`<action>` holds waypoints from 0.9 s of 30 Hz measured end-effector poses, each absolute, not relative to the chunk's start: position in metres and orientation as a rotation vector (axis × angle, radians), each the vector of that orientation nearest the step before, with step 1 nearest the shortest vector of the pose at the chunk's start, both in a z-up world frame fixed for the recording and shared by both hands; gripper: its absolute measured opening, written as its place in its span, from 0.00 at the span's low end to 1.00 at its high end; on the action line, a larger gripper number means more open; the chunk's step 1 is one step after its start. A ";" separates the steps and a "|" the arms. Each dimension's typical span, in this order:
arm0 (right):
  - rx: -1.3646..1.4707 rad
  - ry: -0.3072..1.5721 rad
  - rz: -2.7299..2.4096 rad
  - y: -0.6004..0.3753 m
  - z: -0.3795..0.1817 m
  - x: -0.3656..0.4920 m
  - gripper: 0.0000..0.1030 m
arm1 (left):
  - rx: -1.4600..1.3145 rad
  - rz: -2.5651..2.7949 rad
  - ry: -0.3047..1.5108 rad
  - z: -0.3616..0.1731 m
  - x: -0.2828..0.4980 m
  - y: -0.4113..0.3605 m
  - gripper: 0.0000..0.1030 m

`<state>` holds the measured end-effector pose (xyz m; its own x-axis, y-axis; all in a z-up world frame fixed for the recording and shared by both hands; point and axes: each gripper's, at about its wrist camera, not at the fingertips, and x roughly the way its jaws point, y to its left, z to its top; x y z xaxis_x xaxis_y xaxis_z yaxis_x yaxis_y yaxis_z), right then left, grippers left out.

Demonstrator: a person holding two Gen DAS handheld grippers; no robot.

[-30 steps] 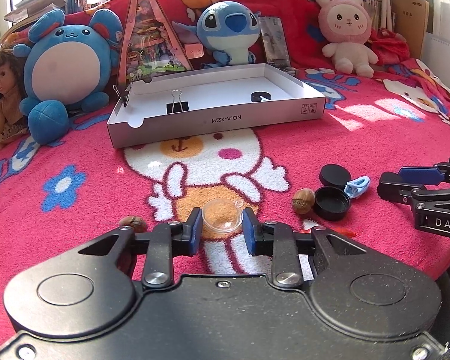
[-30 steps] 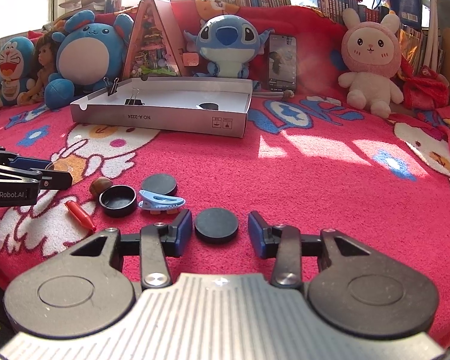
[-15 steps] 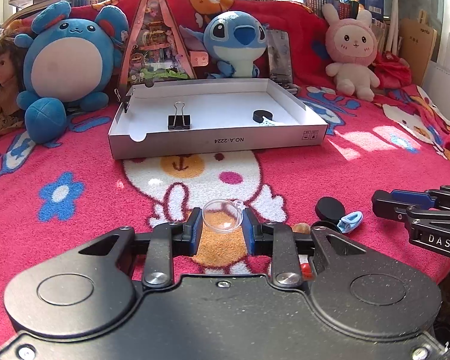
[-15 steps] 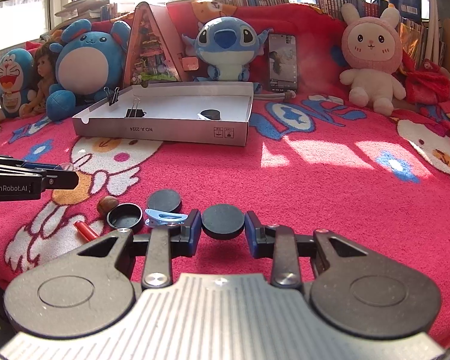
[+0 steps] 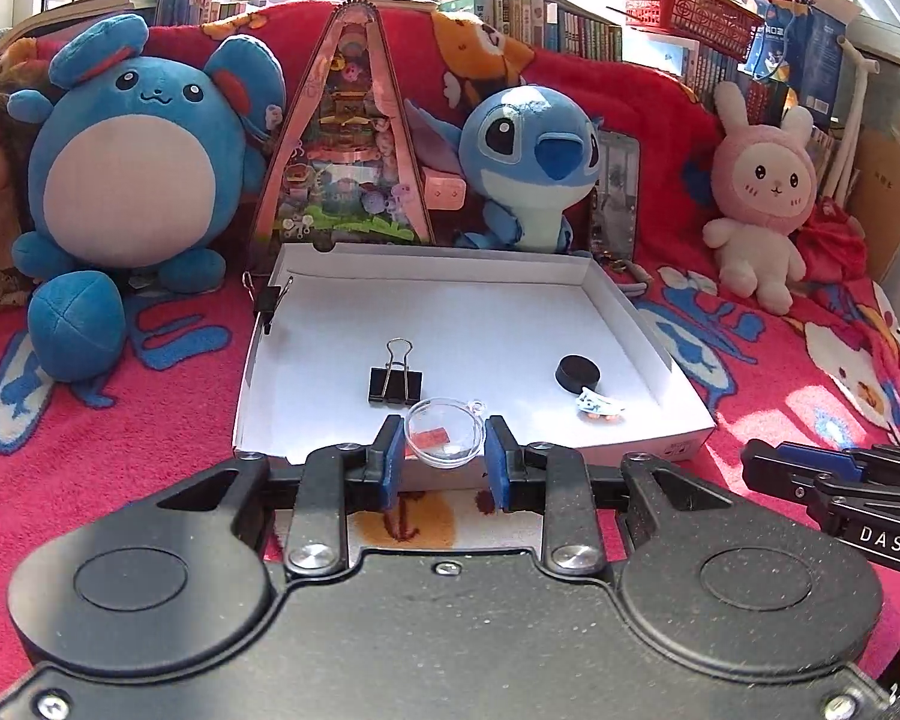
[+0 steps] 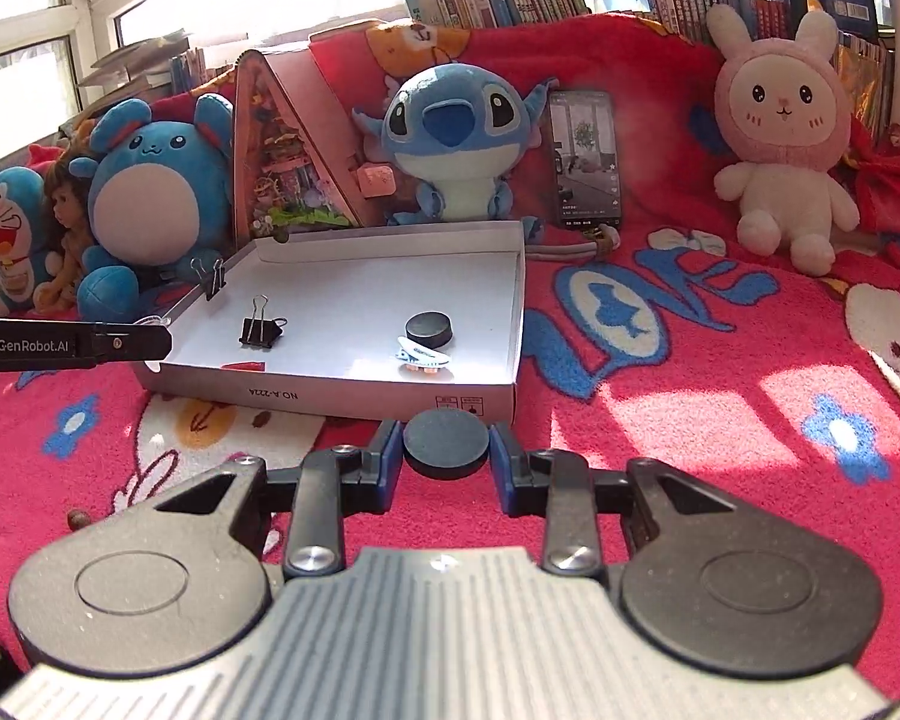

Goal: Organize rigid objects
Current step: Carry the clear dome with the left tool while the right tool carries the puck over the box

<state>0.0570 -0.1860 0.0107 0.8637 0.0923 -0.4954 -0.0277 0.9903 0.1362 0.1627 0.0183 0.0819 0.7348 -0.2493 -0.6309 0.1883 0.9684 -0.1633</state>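
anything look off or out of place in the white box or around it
Mostly tidy. One oddity: a black binder clip is clamped onto the white box's left wall rather than lying inside like the other binder clip, black cap and pale blue clip.

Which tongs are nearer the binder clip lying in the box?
Left. The left tongs hold a clear dome at the box's near wall just before the binder clip; the right tongs sit outside the box's front.

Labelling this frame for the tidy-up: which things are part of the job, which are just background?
Job:
- white box
- clear half-ball in left hand-held gripper
- black lid in right hand-held gripper
- binder clip, black cap, hair clip, all in the box

Background:
- plush toys
- phone
- books
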 end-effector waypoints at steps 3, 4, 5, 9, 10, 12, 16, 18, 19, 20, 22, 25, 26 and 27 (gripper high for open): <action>0.128 0.547 0.080 -0.187 0.028 0.087 0.36 | -0.129 -0.232 0.767 0.078 0.193 0.019 0.26; 0.126 0.558 0.077 -0.186 0.032 0.099 0.36 | -0.131 -0.229 0.785 0.075 0.202 0.018 0.26; 0.129 0.570 0.073 -0.186 0.036 0.110 0.36 | -0.135 -0.223 0.796 0.072 0.209 0.018 0.26; 0.173 0.634 0.071 -0.186 0.042 0.153 0.36 | -0.162 -0.197 0.848 0.056 0.233 0.017 0.26; 0.178 0.647 0.068 -0.185 0.041 0.161 0.36 | -0.164 -0.191 0.862 0.052 0.238 0.016 0.26; 0.180 0.689 0.059 -0.182 0.037 0.180 0.36 | -0.163 -0.175 0.876 0.045 0.246 0.016 0.26; 0.158 0.737 0.043 -0.173 0.026 0.205 0.36 | -0.149 -0.157 0.884 0.037 0.256 0.016 0.26; 0.153 0.754 0.040 -0.169 0.022 0.213 0.36 | -0.143 -0.152 0.889 0.035 0.259 0.015 0.26; 0.152 0.758 0.040 -0.167 0.021 0.216 0.36 | -0.138 -0.151 0.891 0.033 0.261 0.015 0.26; 0.148 0.764 0.040 -0.165 0.019 0.220 0.36 | -0.132 -0.149 0.893 0.031 0.262 0.015 0.26; 0.137 0.774 0.033 -0.162 0.016 0.225 0.36 | -0.125 -0.143 0.896 0.028 0.264 0.014 0.26; 0.120 0.784 0.022 -0.158 0.013 0.233 0.36 | -0.120 -0.138 0.896 0.025 0.266 0.013 0.26; 0.115 0.788 0.018 -0.158 0.012 0.234 0.36 | -0.119 -0.138 0.896 0.024 0.266 0.013 0.26; 0.112 0.792 0.016 -0.157 0.011 0.236 0.36 | -0.117 -0.139 0.893 0.024 0.266 0.013 0.26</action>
<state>0.2357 -0.1570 0.0106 0.7029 0.0564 -0.7090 0.0275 0.9939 0.1064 0.2664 0.0130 0.0236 0.6192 -0.1692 -0.7668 0.0721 0.9846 -0.1591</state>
